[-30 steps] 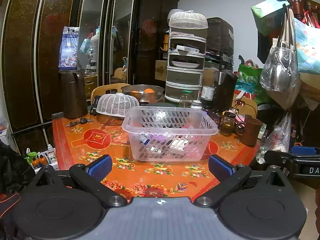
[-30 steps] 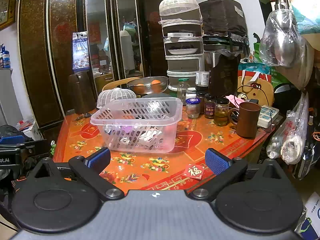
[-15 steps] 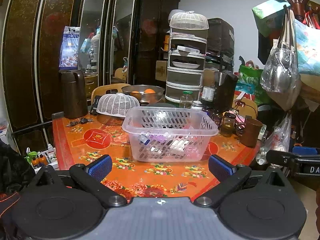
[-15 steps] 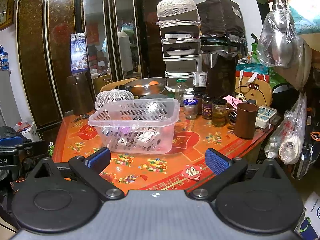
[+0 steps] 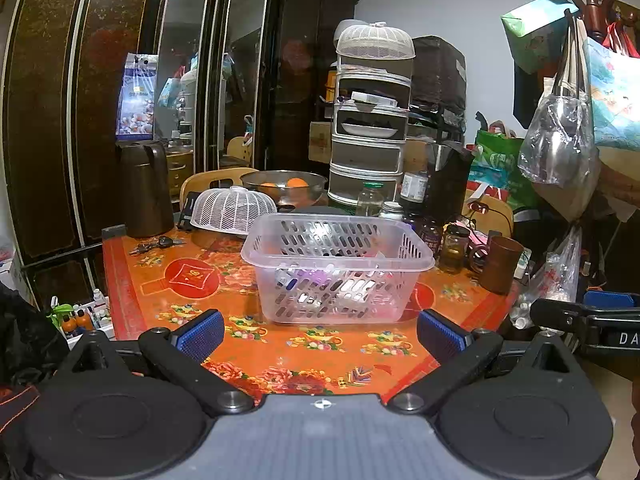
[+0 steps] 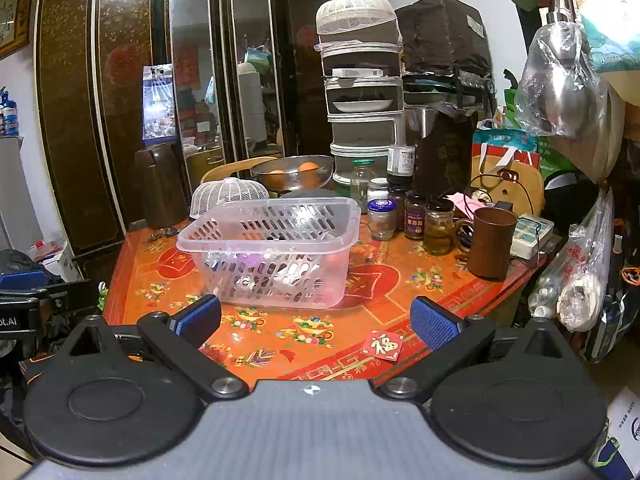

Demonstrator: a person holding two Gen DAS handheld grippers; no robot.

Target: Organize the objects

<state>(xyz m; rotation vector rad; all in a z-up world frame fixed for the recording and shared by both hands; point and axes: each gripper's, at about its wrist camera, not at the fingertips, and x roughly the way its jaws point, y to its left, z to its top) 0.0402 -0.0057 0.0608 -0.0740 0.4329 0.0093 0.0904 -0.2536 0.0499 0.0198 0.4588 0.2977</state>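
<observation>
Red packet (image 6: 382, 345) — "福" (gold); hand-held gripper (image 5: 624, 338) — "DA"

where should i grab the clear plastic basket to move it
Take the clear basket by its flared top rim, on the near long side, coming from the front. The rim is a thin lip that the open right gripper could pinch; the slotted walls are too wide.

Both wrist views face the basket (image 5: 338, 268) (image 6: 272, 252) from the table's near edge.

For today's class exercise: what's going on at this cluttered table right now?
A person holds two grippers at the near edge of the table, both open and empty. The left gripper and right gripper face a clear plastic basket holding small items. Nothing is grasped yet; jars and a brown mug stand to its right.
</observation>
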